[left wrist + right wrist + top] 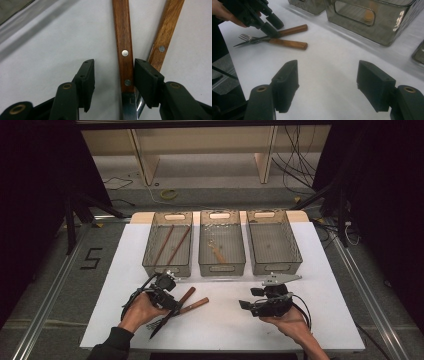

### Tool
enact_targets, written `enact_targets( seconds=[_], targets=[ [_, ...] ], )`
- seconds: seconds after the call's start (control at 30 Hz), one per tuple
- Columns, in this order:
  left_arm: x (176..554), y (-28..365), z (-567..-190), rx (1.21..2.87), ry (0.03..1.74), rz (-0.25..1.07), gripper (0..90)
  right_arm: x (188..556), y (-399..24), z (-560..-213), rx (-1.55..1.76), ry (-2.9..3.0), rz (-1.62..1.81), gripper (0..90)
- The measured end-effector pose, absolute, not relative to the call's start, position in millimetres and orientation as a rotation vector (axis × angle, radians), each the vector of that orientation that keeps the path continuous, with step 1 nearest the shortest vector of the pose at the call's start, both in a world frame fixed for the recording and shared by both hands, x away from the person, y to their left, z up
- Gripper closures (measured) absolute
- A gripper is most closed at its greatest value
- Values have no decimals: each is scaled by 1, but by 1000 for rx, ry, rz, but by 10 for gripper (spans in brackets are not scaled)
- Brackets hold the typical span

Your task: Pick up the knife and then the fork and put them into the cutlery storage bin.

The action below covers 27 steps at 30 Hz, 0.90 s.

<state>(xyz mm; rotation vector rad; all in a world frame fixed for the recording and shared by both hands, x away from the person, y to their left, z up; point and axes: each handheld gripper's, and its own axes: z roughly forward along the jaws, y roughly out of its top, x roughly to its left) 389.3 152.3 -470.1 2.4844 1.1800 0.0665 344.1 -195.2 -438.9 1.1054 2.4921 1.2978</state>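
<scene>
While the left gripper (pixel 167 306) sits low at the near-left of the white table (pixel 330 285), its jaws stand partly apart around a wooden-handled, steel-bladed knife (pixel 124 53), not clamped: in the left gripper view the right jaw is at the handle's edge, whether touching I cannot tell, and the left jaw is clear of it with bare table between. Just beside it lies a second wooden-handled utensil, a steel fork (pixel 287 43), its handle angling away so the two form a narrow V; in the right gripper view its tines point toward the table's left edge and the blade tip lies next to them. Both utensils lie flat on the table, in front of the left basket. Behind them, left to right, three grey wire-mesh baskets stand in a row at the far side: the left basket (pixel 150 251) holds two long brown sticks (pixel 171 244), the middle basket (pixel 203 251) holds a small tan wooden utensil (pixel 218 253), the right basket (pixel 295 247) is touching nothing I can make out inside. At the near-right the right gripper (pixel 248 306) is held in a hand (pixel 287 320), lying level and pointing left, well apart from the utensils; its jaws stand wide apart with only bare table between them, holding nothing.
</scene>
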Motion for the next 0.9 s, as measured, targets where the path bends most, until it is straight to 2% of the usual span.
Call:
enact_targets(
  seconds=[0.07, 0.27, 0.4, 0.67, 0.73, 0.9],
  targets=[
    [388, 151, -470, 2492, 1170, 88, 515, 344, -195, -439, 1102, 2492, 1299, 346],
    [387, 152, -470, 2525, 1132, 154, 619, 344, -195, -438, 1101, 2487, 1301, 348],
    [385, 151, -470, 2536, 1107, 174, 643, 344, -195, -438, 1100, 2484, 1302, 349],
    [384, 154, -471, 2522, 1087, 178, 704, 342, -195, -436, 1092, 2481, 1304, 351],
    [383, 154, -471, 2522, 1061, 179, 754, 342, -195, -435, 1093, 2482, 1306, 351],
    [383, 154, -471, 2527, 1038, 168, 760, 343, -195, -434, 1094, 2477, 1310, 351]
  ],
)
